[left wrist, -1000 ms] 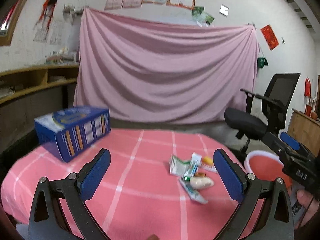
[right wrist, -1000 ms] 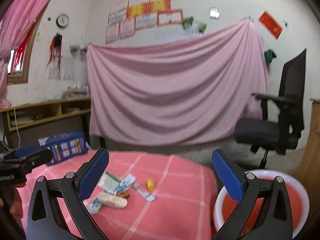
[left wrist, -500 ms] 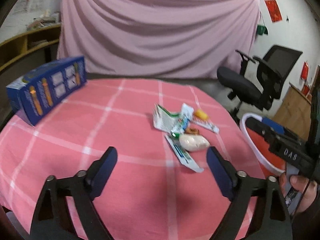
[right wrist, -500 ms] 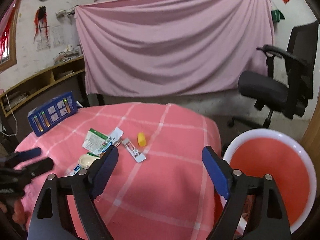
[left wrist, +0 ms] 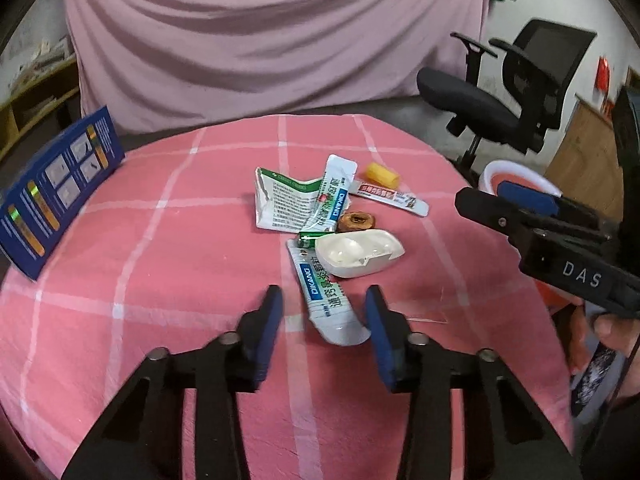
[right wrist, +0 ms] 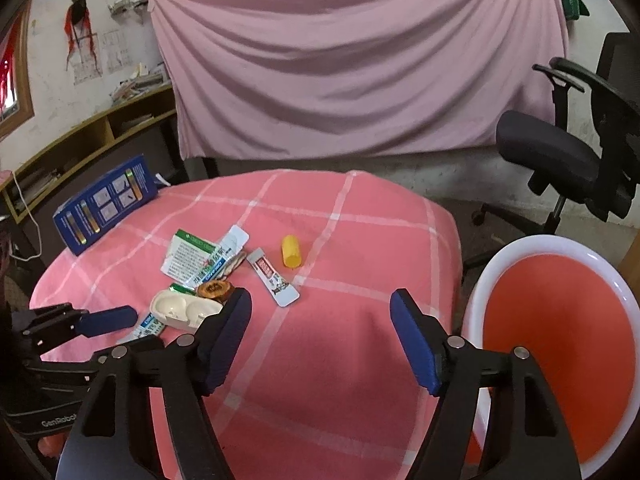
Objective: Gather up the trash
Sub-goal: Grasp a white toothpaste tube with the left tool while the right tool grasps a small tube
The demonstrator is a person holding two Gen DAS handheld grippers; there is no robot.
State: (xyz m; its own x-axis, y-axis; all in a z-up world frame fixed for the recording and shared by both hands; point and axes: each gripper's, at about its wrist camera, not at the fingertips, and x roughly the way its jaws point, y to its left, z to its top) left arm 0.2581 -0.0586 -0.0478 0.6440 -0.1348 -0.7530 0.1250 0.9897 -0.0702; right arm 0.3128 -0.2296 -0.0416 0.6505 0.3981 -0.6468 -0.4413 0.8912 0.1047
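As left tool [left wrist: 323,320] closes, sachet [left wrist: 326,296] between pads (untouched).

A blue box [left wrist: 56,196] lies at the table's [left wrist: 168,264] far left. A pink sheet [right wrist: 352,64] hangs behind; a black office chair [right wrist: 568,148] stands far right.

The left gripper [left wrist: 322,318] is made of black plastic arms with round silver screws and two flat dark blue pads [left wrist: 378,334]. The right gripper [right wrist: 320,338] looks the same, black with blue pads and silver screws. White letters "DAS" are printed on its black side. The left one has grey letters "GenRobo" low down.
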